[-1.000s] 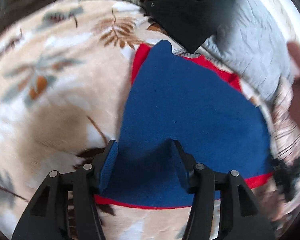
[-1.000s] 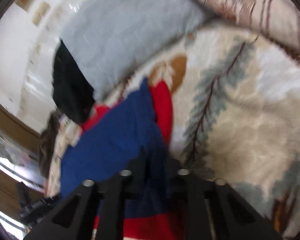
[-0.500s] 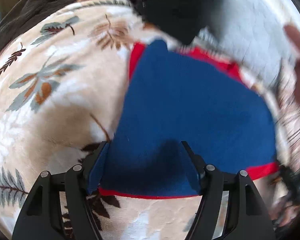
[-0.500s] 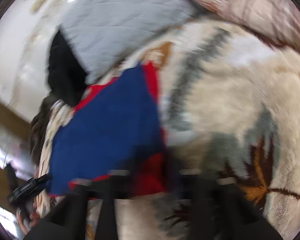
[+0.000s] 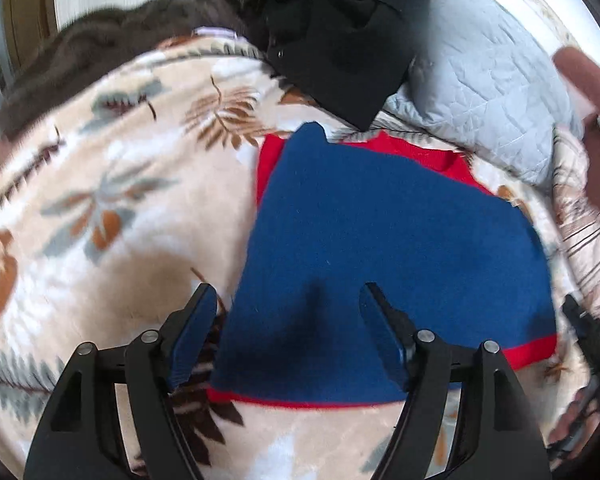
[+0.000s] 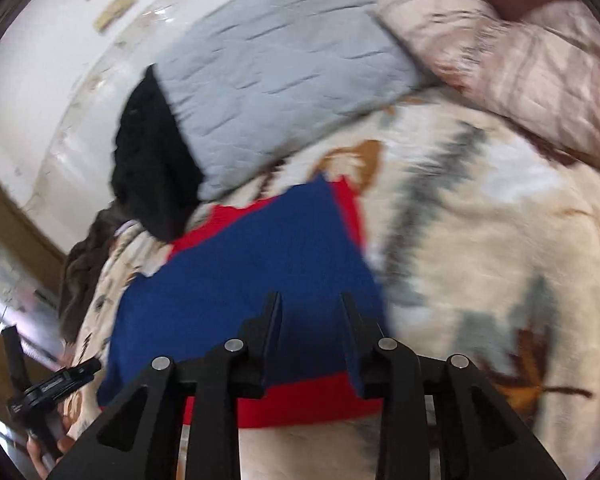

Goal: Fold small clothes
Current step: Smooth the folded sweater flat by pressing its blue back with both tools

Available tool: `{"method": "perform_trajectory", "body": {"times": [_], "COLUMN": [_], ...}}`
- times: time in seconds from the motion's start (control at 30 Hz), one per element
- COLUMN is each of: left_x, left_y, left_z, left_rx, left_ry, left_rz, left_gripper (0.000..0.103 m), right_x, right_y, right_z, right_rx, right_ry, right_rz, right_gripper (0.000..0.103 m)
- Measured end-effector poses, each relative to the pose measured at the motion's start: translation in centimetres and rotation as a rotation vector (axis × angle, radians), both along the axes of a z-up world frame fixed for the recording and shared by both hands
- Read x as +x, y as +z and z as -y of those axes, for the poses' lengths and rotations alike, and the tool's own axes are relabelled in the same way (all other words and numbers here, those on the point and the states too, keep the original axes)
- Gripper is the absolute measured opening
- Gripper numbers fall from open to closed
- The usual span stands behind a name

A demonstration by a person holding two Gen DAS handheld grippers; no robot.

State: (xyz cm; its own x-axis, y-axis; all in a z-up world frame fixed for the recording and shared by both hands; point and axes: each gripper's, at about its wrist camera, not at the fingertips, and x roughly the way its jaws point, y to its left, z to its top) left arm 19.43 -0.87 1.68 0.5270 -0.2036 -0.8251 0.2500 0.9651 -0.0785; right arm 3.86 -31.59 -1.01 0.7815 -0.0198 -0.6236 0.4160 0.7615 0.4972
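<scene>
A small blue garment with red trim (image 5: 380,248) lies folded flat on a leaf-patterned blanket (image 5: 100,208). My left gripper (image 5: 288,300) is open and empty, hovering above the garment's near left corner. In the right wrist view the same garment (image 6: 252,280) lies below my right gripper (image 6: 310,304), which is open and empty over the near red hem. Each gripper shows at the edge of the other's view, the right one (image 5: 588,344) and the left one (image 6: 52,388).
A black garment (image 5: 340,32) and a grey quilted pillow (image 5: 484,80) lie at the far side of the bed. A dark brown knit (image 5: 112,52) sits far left. A pink patterned pillow (image 6: 520,64) is far right. The person's hand (image 5: 592,92) shows at the right.
My right gripper let go of the garment's edge and opened; the garment now lies flat. My left gripper opened wider and drew back slightly.
</scene>
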Motion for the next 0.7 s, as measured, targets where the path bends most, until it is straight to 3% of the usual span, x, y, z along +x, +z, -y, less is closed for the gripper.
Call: {"method": "perform_trajectory", "body": {"times": [0.03, 0.1, 0.13, 0.23, 0.3, 0.33, 0.43, 0.53, 0.6, 0.7], "left_x": [0.2, 1.1, 1.6, 2.1, 2.3, 2.7, 3.8, 4.9, 5.0, 5.2], "left_y": [-0.6, -2.8, -3.9, -2.5, -1.0, -0.4, -1.3, -3.9, -4.3, -4.3], "left_z": [0.5, 1.2, 1.2, -0.2, -0.5, -0.4, 0.5, 1.2, 1.0, 0.9], "left_rx": [0.047, 0.166, 0.185, 0.059, -0.034, -0.041, 0.02, 0.092, 0.08, 0.092], "left_ry": [0.0, 0.013, 0.008, 0.022, 0.015, 0.026, 0.039, 0.048, 0.067, 0.065], "left_rz": [0.005, -0.03, -0.062, -0.092, -0.049, -0.014, 0.013, -0.046, -0.039, -0.035], "left_gripper": [0.074, 0.075, 0.077, 0.076, 0.076, 0.076, 0.076, 0.079, 0.085, 0.087], "right_x": [0.4, 2.5, 2.3, 2.7, 3.8, 4.5, 6.4, 7.8, 8.0, 7.4], "right_y": [-0.6, -3.1, -3.4, -1.1, 0.3, 0.6, 0.3, -1.7, -3.4, -3.0], "right_z": [-0.4, -0.7, -0.9, -0.8, -0.2, 0.1, 1.6, 3.2, 3.8, 3.9], "right_rx": [-0.009, -0.002, -0.019, -0.049, -0.09, -0.108, -0.113, -0.126, -0.119, -0.107], "right_ry": [0.011, 0.052, 0.052, 0.036, 0.018, 0.014, -0.016, -0.065, -0.057, -0.061], "right_rz": [-0.017, -0.141, -0.141, -0.092, -0.047, -0.044, -0.054, -0.133, -0.191, -0.173], "right_gripper": [0.031, 0.029, 0.027, 0.032, 0.032, 0.032, 0.032, 0.029, 0.028, 0.027]}}
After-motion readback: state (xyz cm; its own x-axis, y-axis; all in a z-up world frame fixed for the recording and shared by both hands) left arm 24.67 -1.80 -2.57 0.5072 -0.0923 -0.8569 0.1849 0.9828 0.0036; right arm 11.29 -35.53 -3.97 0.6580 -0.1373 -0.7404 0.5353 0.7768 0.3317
